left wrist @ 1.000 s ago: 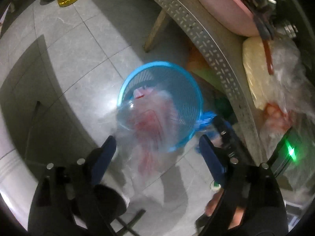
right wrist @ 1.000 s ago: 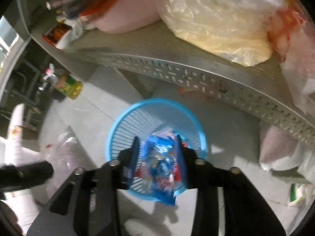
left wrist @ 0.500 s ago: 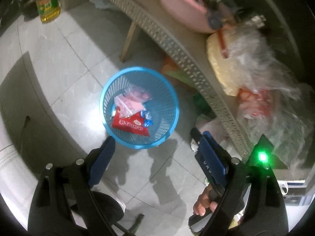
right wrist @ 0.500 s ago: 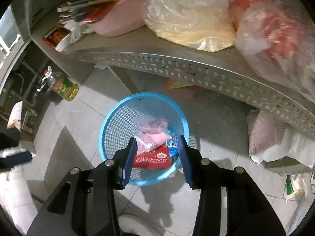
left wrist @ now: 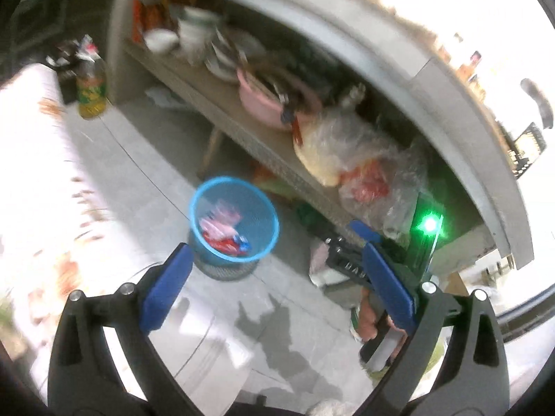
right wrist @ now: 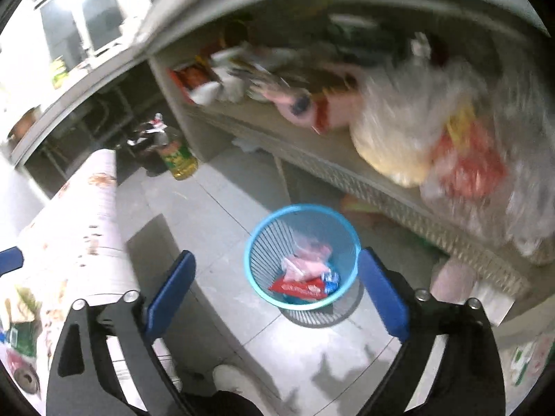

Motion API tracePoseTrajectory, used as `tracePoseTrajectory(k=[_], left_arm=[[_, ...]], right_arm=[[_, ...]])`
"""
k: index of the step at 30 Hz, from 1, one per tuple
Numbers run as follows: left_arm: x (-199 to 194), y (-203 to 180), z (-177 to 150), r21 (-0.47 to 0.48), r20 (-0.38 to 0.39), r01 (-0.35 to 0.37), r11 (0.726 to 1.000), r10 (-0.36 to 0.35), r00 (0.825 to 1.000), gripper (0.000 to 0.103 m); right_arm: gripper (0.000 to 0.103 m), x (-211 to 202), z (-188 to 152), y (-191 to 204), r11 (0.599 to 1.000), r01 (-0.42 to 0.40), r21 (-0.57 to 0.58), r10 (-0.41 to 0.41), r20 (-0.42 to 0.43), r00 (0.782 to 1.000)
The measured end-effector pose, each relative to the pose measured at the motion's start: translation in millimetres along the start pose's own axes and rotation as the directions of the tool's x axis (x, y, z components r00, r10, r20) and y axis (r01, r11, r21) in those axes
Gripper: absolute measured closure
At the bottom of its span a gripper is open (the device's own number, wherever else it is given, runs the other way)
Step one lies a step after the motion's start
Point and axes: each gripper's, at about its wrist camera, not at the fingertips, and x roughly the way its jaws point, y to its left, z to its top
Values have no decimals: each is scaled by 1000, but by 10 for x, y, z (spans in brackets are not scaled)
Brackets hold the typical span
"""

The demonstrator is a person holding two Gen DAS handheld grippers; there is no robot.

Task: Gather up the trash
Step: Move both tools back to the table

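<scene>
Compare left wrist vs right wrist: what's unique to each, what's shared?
Left wrist only: the right gripper from outside, jaws wide, the hand on its handle, and a green light.

Right wrist only: a white shoe and one blue pad of the left gripper at the frame's left edge.

Both: blue basket with wrappers inside, oil bottle, pink bowl, plastic bags on the shelf.

A blue basket (right wrist: 301, 254) (wrappers inside) and an oil bottle (right wrist: 178, 157) stand on the tiled floor (right wrist: 222, 208).
</scene>
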Motion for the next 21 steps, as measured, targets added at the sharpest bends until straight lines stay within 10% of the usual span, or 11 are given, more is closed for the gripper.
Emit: tracePoseTrajectory(k=[13, 21], left_arm=[[-1502, 618, -1444, -267, 244, -158, 951, 225, 943, 8], [-2277, 1173, -2014, -423, 335, -267, 866, 423, 842, 8]], right_arm=[[6, -532, -216, 1757, 908, -166, -385, 188, 19, 982], [6, -773, -476, 2673, 759, -420, -498, 432, -97, 897]])
